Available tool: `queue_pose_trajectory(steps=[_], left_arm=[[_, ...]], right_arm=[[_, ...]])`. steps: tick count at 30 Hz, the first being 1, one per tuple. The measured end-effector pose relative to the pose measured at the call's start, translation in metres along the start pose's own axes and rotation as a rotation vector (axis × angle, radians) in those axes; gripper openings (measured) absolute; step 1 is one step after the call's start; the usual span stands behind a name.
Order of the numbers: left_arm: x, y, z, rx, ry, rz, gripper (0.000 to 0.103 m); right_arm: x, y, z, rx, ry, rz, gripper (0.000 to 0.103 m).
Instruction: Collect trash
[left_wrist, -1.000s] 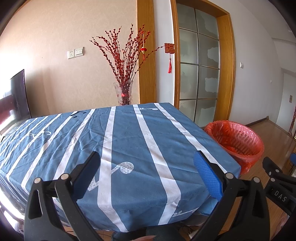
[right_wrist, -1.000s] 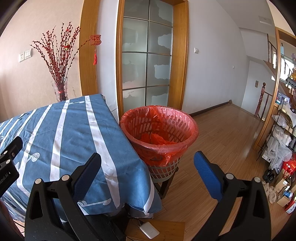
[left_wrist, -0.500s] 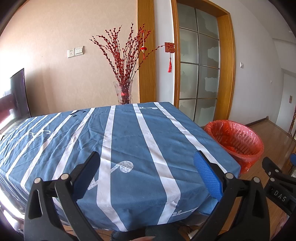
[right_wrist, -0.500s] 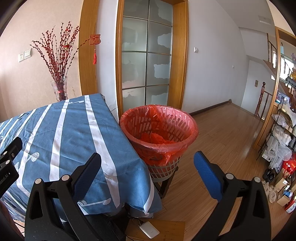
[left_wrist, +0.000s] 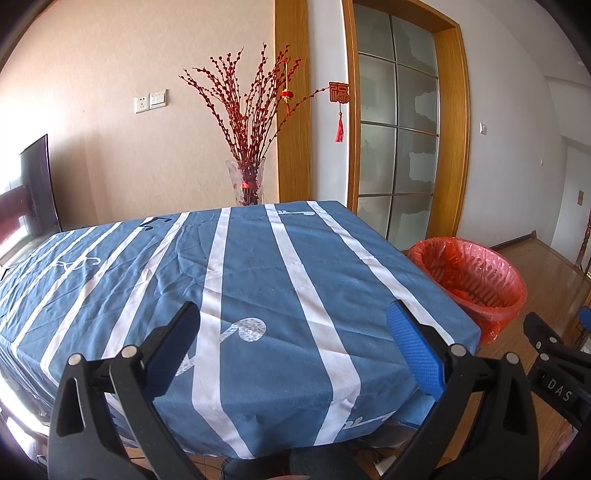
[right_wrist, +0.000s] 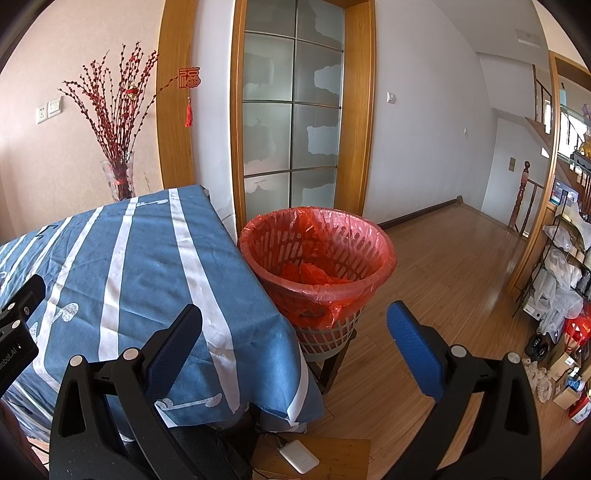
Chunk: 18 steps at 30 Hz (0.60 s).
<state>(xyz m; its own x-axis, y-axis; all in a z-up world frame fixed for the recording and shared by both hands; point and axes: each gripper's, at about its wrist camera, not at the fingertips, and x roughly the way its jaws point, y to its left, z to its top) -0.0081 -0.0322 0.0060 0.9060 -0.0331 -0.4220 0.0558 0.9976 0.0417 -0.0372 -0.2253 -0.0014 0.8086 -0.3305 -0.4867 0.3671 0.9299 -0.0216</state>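
Both hand-held grippers spread wide, holding nothing

Your left hand-held gripper (left_wrist: 291, 347) hovers over the desk (left_wrist: 258, 280); your right hand-held gripper (right_wrist: 293, 341) faces the red-lined trash basket (right_wrist: 317, 266) just beside the desk's edge. Beyond: vase of red branches (left_wrist: 249, 181), glass door (right_wrist: 291, 107).

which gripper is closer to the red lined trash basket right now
Right. The right gripper points at the trash basket, just ahead of its open fingers. The left gripper faces the blue tablecloth, basket off to its right.
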Motion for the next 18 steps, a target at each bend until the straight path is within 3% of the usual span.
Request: queue_pose_trajectory(steps=[18], left_arm=[[-0.0004, -0.0020, -0.0039, -0.003, 0.005, 0.001, 0.099]], right_arm=[[0.0009, 0.0011, -0.0018, 0.003, 0.005, 0.001, 0.100]])
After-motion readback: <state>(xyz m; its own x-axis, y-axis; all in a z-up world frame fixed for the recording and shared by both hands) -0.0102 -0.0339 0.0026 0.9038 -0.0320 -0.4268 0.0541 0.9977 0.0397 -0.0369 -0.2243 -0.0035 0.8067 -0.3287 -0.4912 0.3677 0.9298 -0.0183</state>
